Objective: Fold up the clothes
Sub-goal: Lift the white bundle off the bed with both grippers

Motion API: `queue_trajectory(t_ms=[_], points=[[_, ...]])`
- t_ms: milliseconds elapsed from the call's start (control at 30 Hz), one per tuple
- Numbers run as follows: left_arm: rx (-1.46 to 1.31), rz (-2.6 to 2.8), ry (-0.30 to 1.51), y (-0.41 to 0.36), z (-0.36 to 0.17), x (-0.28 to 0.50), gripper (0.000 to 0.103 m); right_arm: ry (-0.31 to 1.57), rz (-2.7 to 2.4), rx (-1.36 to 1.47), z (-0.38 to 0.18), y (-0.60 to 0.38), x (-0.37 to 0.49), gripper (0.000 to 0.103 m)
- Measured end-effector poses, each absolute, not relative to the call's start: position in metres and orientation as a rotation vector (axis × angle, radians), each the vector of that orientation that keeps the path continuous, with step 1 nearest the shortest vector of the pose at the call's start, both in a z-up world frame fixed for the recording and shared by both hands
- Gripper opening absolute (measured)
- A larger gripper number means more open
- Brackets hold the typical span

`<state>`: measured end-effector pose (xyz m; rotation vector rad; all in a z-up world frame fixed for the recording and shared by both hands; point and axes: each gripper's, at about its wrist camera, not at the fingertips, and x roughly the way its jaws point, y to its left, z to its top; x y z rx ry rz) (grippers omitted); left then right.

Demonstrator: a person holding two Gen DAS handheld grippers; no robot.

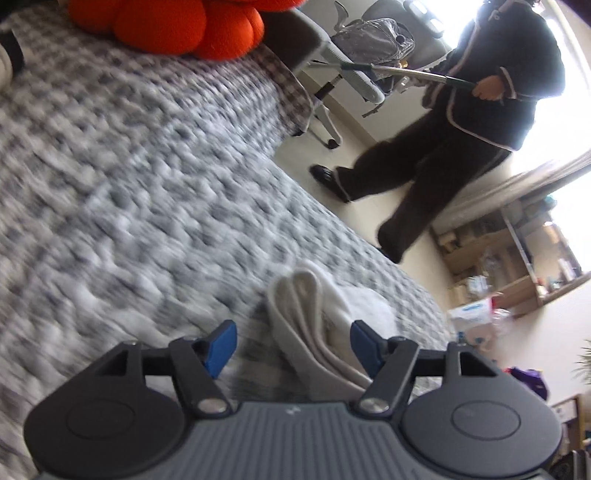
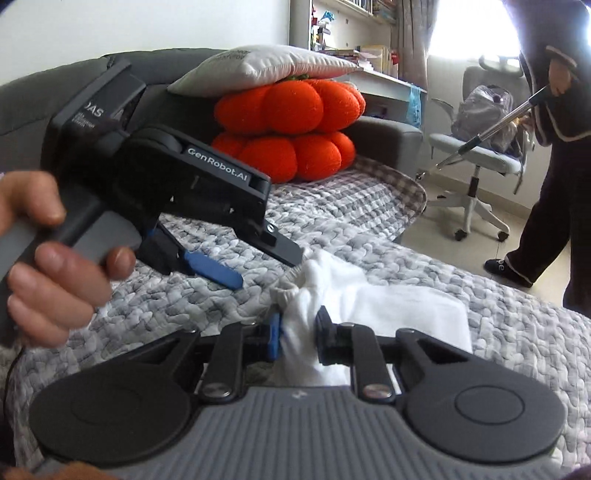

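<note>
Right tool clamped on white garment; left tool released, straddling garment fold.

A grey quilted bed, white office chair, pale floor, and bright window.

Two stacked orange plush pumpkin cushions under a white pillow sit on the grey-checked quilted bed; a grey swivel chair stands nearby.
</note>
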<state>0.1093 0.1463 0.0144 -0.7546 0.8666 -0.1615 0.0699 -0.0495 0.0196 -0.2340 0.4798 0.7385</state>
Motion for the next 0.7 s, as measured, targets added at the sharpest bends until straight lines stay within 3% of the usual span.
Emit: queue_trajectory(t_ms=[200, 700], points=[[-0.756, -0.186, 0.867, 0.132, 0.009, 0.11, 0.078, 0.438, 0.771, -0.313, 0.015, -0.041, 0.055, 0.02], [-0.615, -0.168, 0.836, 0.109, 0.006, 0.117, 0.075, 0.367, 0.77, -0.493, -0.002, -0.023, 0.042, 0.02]])
